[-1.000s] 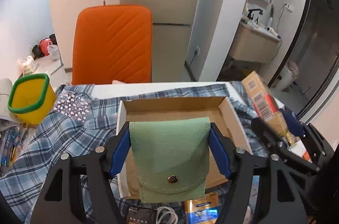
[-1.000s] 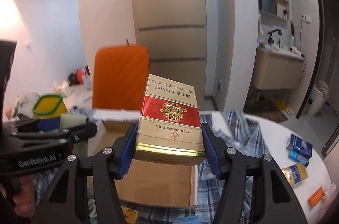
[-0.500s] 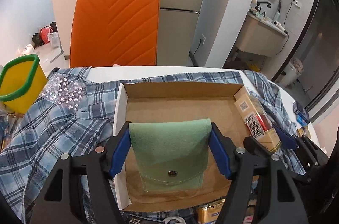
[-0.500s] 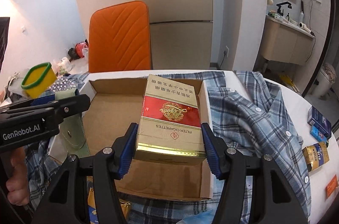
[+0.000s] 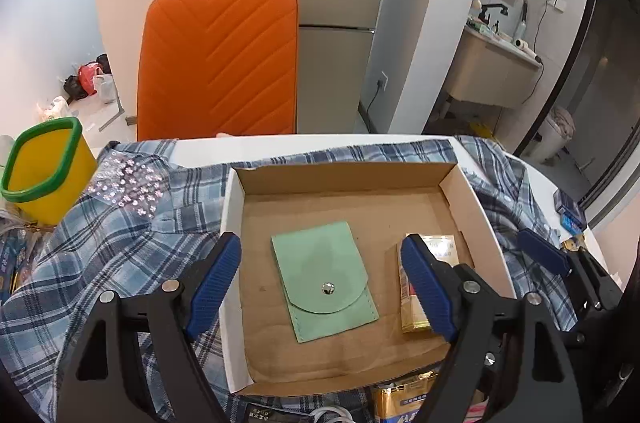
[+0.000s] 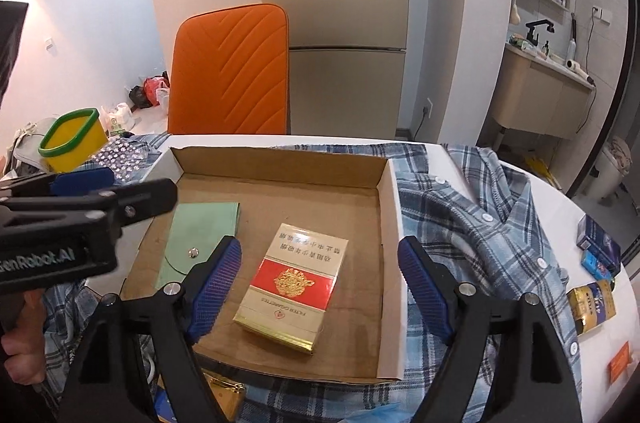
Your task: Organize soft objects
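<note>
A green snap pouch (image 5: 324, 279) lies flat in the open cardboard box (image 5: 344, 175); it also shows in the right wrist view (image 6: 192, 243). A red and gold cigarette pack (image 6: 294, 281) lies flat in the box to the pouch's right; it also shows in the left wrist view (image 5: 416, 287). My left gripper (image 5: 320, 283) is open and empty above the pouch. My right gripper (image 6: 320, 283) is open and empty above the pack. The box (image 6: 280, 159) sits on a blue plaid shirt (image 6: 472, 207).
A yellow bin with a green rim (image 5: 40, 167) stands at the left. An orange chair (image 5: 218, 59) is behind the table. Small packs (image 6: 596, 275) lie at the right on the white table. A sequin sheet (image 5: 128, 179) lies on the shirt.
Both grippers opened. The green pouch and the cigarette pack left the fingers and now lie on the box floor. Both grippers drew back slightly.
</note>
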